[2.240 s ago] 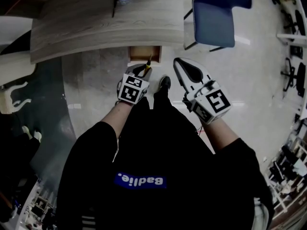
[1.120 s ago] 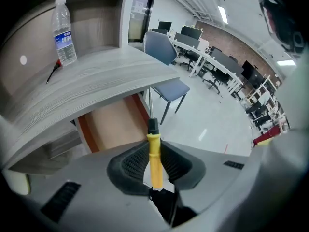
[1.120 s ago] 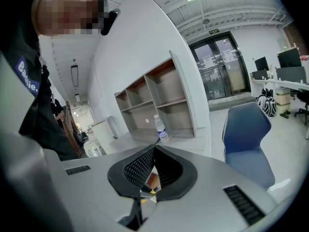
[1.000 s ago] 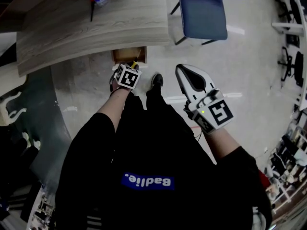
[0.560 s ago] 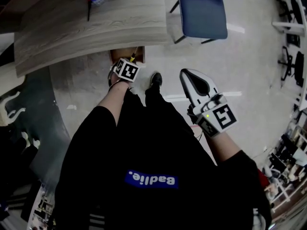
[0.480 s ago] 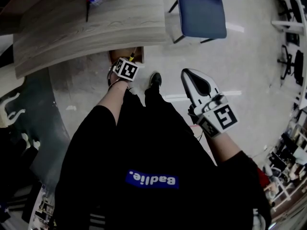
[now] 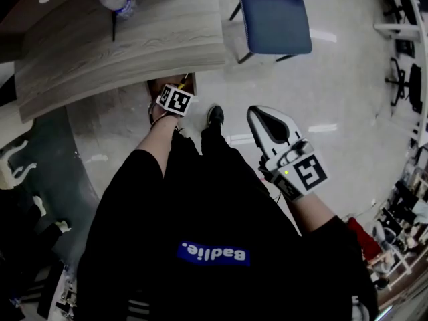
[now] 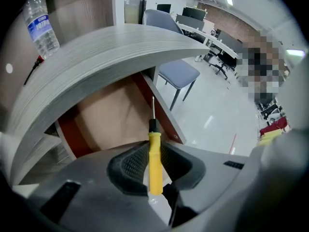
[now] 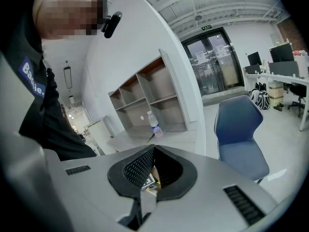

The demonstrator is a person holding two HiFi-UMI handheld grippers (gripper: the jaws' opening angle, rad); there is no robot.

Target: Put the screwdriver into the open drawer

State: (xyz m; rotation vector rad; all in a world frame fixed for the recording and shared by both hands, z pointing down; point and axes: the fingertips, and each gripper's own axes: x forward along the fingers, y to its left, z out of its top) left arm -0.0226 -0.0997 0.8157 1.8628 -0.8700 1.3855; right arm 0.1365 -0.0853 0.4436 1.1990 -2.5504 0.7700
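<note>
Screwdriver point(image 8: 154, 162) over drawer point(image 8: 104, 117), left gripper view

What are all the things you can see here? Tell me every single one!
Screwdriver: one, yellow handle, in the left tool, pointing at the drawer.
Drawer: one, brown, open under the desk.
Desk: one, grey wood grain, top of the head view.
Water bottle: one, clear, standing on the desk.
Chair: one, blue, beside the desk.
Left tool: one, pale grey, shut on the screwdriver.
Right tool: one, pale grey, shut and empty, away from the desk.
Shoe: one, black, on the floor by the drawer.
</note>
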